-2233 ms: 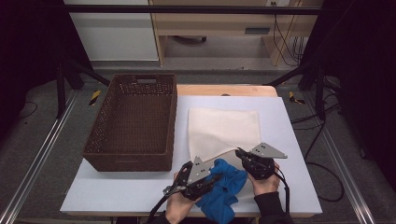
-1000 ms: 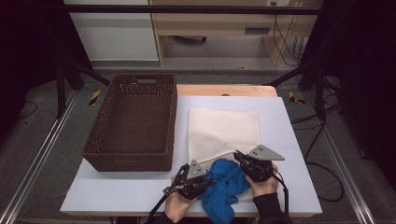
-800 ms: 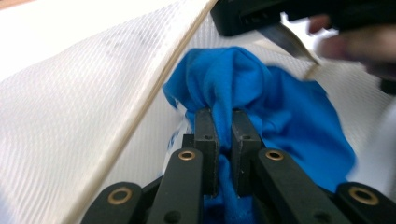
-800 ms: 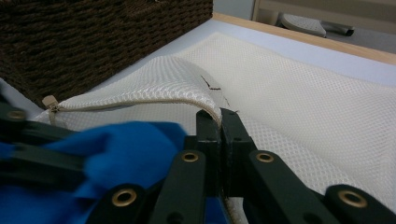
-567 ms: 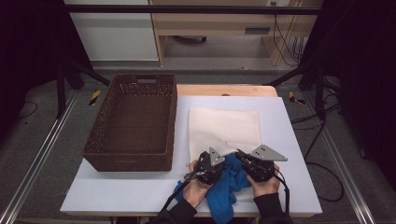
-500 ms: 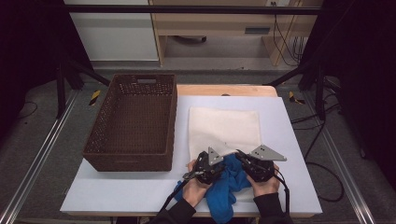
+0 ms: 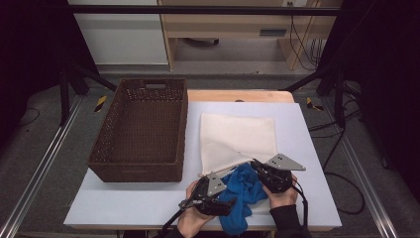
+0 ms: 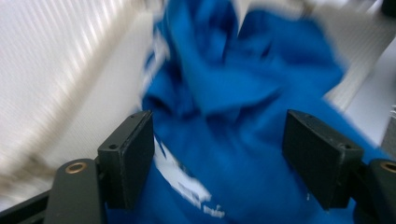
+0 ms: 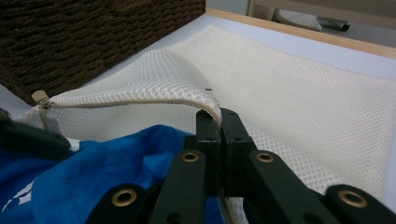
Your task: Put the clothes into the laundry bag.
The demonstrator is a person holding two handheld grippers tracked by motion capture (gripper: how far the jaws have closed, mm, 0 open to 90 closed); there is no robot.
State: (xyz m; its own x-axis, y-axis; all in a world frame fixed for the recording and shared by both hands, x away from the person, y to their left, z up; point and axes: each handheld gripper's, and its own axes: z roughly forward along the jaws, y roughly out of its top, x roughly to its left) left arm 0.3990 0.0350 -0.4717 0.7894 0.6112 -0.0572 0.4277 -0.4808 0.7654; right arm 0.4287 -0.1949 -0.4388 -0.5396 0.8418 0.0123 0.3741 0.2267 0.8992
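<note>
The right gripper point(image 9: 219, 122) clamps the mesh bag point(image 9: 299, 88) mouth up, the left gripper point(image 8: 219, 158), jaws just opened, straddles the blue garment point(image 8: 243, 140), mostly outside.

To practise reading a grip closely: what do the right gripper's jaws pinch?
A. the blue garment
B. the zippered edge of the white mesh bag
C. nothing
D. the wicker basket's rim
B: the right gripper is shut on the mesh bag edge, lifting it above the blue garment.
</note>
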